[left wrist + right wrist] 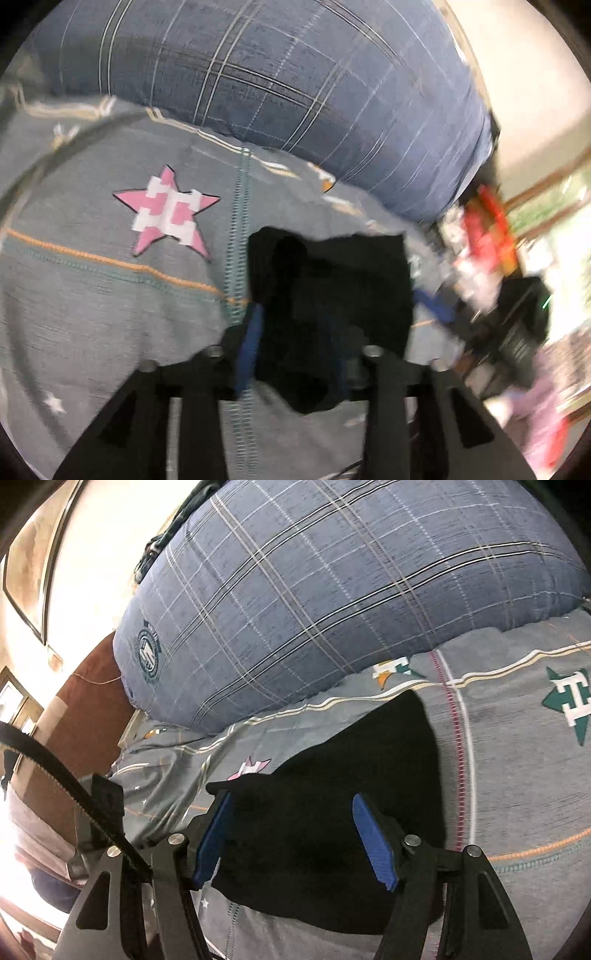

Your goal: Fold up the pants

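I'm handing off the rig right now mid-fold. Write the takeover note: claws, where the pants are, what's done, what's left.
Left claw: black pants fill the space between its pads; the view is blurred, so I cannot tell if it is clamped.
Right claw: open, blue pads spread over the pants, not gripping.
Pants: bunched dark heap on the grey bedsheet, in front of the plaid pillow; pink star print lies to their left.
Done: some gathering or folding, extent unclear.
Left: confirm the left grip, then flatten and finish the fold.
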Demonstrator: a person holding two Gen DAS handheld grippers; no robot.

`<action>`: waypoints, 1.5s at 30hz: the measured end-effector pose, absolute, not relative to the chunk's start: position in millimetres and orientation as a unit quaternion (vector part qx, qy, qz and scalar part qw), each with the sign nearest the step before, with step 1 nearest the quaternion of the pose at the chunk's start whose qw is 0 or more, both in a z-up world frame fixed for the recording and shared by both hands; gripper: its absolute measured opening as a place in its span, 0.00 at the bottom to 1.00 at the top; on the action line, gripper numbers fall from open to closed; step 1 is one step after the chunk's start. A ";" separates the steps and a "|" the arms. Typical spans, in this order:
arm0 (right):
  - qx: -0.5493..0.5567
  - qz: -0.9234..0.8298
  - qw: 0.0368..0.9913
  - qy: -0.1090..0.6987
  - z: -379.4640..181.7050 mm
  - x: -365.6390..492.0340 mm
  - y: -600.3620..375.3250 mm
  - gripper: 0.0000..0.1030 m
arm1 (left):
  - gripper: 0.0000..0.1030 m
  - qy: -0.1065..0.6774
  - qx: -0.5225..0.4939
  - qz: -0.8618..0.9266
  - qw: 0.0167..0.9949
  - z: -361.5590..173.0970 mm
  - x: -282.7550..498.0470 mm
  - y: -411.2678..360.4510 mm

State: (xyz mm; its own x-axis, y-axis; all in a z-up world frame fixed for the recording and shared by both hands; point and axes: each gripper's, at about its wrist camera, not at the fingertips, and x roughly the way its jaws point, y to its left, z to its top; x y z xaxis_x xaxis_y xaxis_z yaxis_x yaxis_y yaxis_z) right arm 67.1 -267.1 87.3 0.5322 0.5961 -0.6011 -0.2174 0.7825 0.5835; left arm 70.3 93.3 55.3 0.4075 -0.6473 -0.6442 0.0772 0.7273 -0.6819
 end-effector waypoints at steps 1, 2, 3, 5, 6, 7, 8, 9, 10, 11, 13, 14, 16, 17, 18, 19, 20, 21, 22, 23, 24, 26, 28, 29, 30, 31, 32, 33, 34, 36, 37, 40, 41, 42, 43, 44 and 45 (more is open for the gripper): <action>0.228 0.246 0.843 0.421 85.5 66.2 -265.0 0.70 | 0.43 0.489 -0.309 -0.237 0.780 54.7 73.4 92.9; 0.229 0.254 0.840 0.421 83.9 63.1 -262.7 0.70 | 0.43 0.488 -0.323 -0.248 0.772 53.9 79.7 90.3; 0.225 0.262 0.839 0.420 83.2 57.9 -259.3 0.70 | 0.43 0.489 -0.326 -0.256 0.768 53.0 87.1 84.9; 0.208 0.279 0.840 0.417 82.7 46.1 -250.8 0.70 | 0.43 0.498 -0.312 -0.257 0.767 51.6 101.9 71.1; 0.192 0.290 0.840 0.416 82.8 38.4 -243.4 0.70 | 0.43 0.507 -0.301 -0.259 0.765 49.8 111.2 62.1; 0.178 0.296 0.842 0.414 83.0 33.1 -236.8 0.70 | 0.42 0.514 -0.288 -0.259 0.765 50.0 119.7 53.7; 0.155 0.302 0.846 0.412 83.5 27.0 -226.4 0.70 | 0.35 0.516 -0.277 -0.260 0.768 51.3 125.6 48.7; 0.138 0.305 0.848 0.411 83.3 24.1 -219.1 0.70 | 0.32 0.518 -0.269 -0.260 0.769 53.1 132.0 44.0; 0.113 0.307 0.851 0.410 82.3 21.1 -207.4 0.70 | 0.29 0.520 -0.269 -0.257 0.769 55.7 140.7 40.8; 0.099 0.306 0.854 0.409 80.3 21.1 -199.6 0.70 | 0.28 0.520 -0.272 -0.253 0.769 57.7 147.4 40.3; 0.084 0.301 0.858 0.408 71.8 27.2 -183.4 0.70 | 0.25 0.515 -0.276 -0.243 0.774 62.7 157.6 42.4; 0.087 0.301 0.857 0.409 67.6 31.3 -177.8 0.70 | 0.24 0.513 -0.276 -0.236 0.778 64.5 161.0 43.4; 0.106 0.315 0.841 0.428 53.3 40.7 -165.6 0.71 | 0.24 0.519 -0.278 -0.227 0.776 59.3 160.4 46.6; 0.111 0.325 0.831 0.438 47.4 41.5 -160.7 0.71 | 0.24 0.525 -0.267 -0.218 0.779 54.2 156.3 48.7; 0.111 0.337 0.821 0.446 42.3 39.9 -155.2 0.71 | 0.24 0.528 -0.252 -0.209 0.783 48.6 151.6 50.7; 0.105 0.358 0.807 0.457 36.8 35.9 -148.2 0.71 | 0.24 0.532 -0.242 -0.202 0.786 43.5 146.5 54.9; 0.092 0.378 0.791 0.473 29.8 30.3 -140.7 0.71 | 0.24 0.538 -0.236 -0.192 0.786 38.5 140.0 59.8; 0.078 0.390 0.778 0.487 23.1 24.8 -134.7 0.71 | 0.24 0.538 -0.239 -0.186 0.787 36.3 133.4 66.5; 0.056 0.394 0.770 0.499 16.0 17.7 -129.2 0.70 | 0.24 0.534 -0.244 -0.183 0.789 37.5 128.5 72.7; 0.033 0.392 0.770 0.502 12.0 9.0 -127.0 0.69 | 0.23 0.527 -0.249 -0.179 0.793 41.4 122.2 78.9; 0.025 0.391 0.775 0.496 13.6 2.6 -128.7 0.69 | 0.22 0.514 -0.254 -0.179 0.800 50.0 115.0 84.8; 0.041 0.395 0.776 0.489 22.5 -8.4 -143.1 0.69 | 0.22 0.493 -0.261 -0.188 0.808 65.1 107.6 89.7; 0.075 0.395 0.781 0.477 37.2 -13.0 -167.8 0.69 | 0.22 0.476 -0.261 -0.198 0.816 79.6 105.4 86.9; 0.088 0.389 0.787 0.471 44.6 -12.4 -179.5 0.69 | 0.22 0.470 -0.258 -0.208 0.818 86.2 106.3 81.6; 0.102 0.378 0.795 0.462 52.8 -9.9 -193.2 0.69 | 0.22 0.469 -0.256 -0.214 0.818 88.9 107.7 76.7; 0.125 0.357 0.810 0.449 65.0 -3.0 -213.1 0.69 | 0.22 0.470 -0.254 -0.217 0.817 89.3 109.4 71.0; 0.145 0.337 0.820 0.438 73.2 4.3 -229.4 0.69 | 0.22 0.472 -0.253 -0.220 0.815 88.1 113.6 62.5; 0.164 0.317 0.829 0.430 79.6 12.3 -243.9 0.69 | 0.22 0.474 -0.252 -0.224 0.813 85.5 117.8 54.3; 0.189 0.282 0.842 0.420 86.6 25.6 -262.1 0.69 | 0.22 0.477 -0.249 -0.228 0.811 81.2 121.2 46.9; 0.215 0.253 0.850 0.410 92.1 46.4 -278.1 0.69 | 0.23 0.497 -0.239 -0.223 0.803 66.5 128.8 35.4; 0.230 0.250 0.845 0.412 91.4 60.3 -281.4 0.69 | 0.23 0.511 -0.235 -0.211 0.800 54.0 131.4 32.2; 0.283 0.254 0.805 0.455 66.1 110.6 -276.3 0.69 | 0.23 0.510 -0.256 -0.209 0.794 34.8 130.0 37.4; 0.292 0.255 0.793 0.470 55.8 123.9 -273.8 0.69 | 0.22 0.506 -0.262 -0.211 0.794 33.8 128.9 40.4; 0.294 0.246 0.789 0.480 48.3 139.5 -275.4 0.69 | 0.22 0.505 -0.269 -0.214 0.792 32.7 129.0 42.6; 0.292 0.233 0.793 0.481 42.2 149.2 -276.0 0.67 | 0.22 0.505 -0.273 -0.216 0.790 32.2 129.9 43.8; 0.292 0.225 0.798 0.477 38.9 159.6 -277.5 0.67 | 0.22 0.505 -0.273 -0.217 0.789 32.5 130.9 43.7; 0.291 0.211 0.802 0.477 38.4 166.8 -276.9 0.66 | 0.22 0.505 -0.272 -0.217 0.790 32.4 130.6 43.5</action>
State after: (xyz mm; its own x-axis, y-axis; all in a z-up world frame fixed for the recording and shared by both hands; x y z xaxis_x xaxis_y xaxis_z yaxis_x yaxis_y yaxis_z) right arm 166.8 -276.9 38.4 0.4561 0.6163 -0.6420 -0.0624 0.7417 0.6678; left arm 130.6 43.5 32.4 0.3956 -0.6185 -0.6789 0.0684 0.7571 -0.6498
